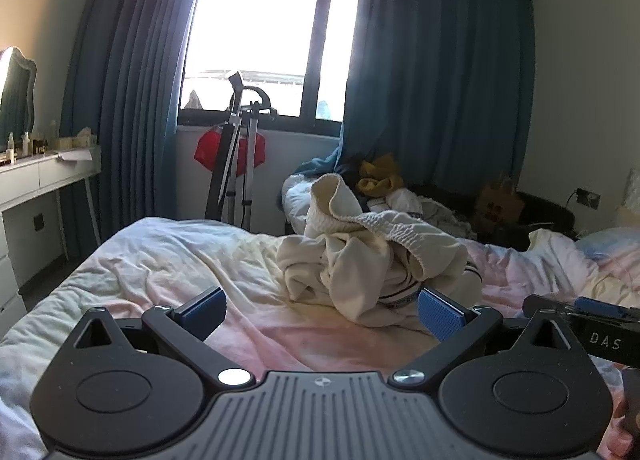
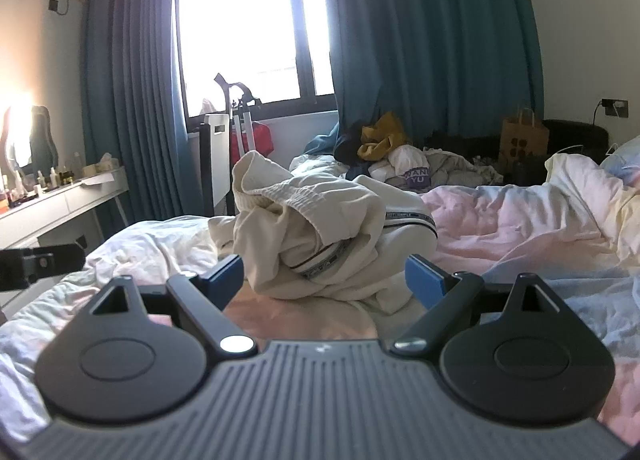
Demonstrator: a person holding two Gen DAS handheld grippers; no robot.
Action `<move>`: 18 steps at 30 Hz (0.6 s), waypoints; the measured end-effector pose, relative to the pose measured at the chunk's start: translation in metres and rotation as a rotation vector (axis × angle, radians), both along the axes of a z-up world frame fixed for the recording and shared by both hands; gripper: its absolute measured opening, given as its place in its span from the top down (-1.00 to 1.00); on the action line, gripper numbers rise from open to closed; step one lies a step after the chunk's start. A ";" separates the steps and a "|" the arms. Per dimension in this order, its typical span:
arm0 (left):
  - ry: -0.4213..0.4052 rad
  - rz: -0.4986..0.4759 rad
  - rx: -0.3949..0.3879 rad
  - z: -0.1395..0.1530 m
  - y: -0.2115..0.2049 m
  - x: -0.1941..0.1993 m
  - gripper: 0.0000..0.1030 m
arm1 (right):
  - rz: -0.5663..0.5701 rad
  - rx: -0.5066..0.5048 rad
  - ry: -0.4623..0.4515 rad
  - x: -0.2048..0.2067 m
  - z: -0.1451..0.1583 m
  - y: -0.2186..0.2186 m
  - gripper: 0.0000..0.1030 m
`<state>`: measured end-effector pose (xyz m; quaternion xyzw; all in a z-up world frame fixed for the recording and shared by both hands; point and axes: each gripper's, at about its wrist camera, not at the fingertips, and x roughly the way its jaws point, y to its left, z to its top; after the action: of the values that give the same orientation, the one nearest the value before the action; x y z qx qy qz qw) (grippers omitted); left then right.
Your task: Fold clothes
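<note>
A crumpled cream garment with a ribbed hem and dark striped trim lies in a heap on the bed. It also shows in the right wrist view. My left gripper is open and empty, just short of the heap, which lies ahead and to its right. My right gripper is open and empty, with the heap's near edge between its blue pads. The right gripper's tip shows at the right edge of the left wrist view.
The bed has a rumpled pink and white duvet. A pile of other clothes lies beyond the bed by the blue curtains. A white dressing table stands at the left. A metal stand is under the window.
</note>
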<state>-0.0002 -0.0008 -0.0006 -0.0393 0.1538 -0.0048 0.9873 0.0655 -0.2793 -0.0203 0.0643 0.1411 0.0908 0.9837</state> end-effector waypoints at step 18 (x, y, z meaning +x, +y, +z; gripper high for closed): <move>0.034 0.030 -0.016 0.000 0.005 0.009 -1.00 | 0.003 -0.026 -0.022 -0.003 -0.004 0.007 -0.73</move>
<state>0.0087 0.0039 -0.0008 -0.0497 0.1701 0.0094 0.9841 0.0623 -0.2726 -0.0239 0.0502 0.1317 0.0910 0.9858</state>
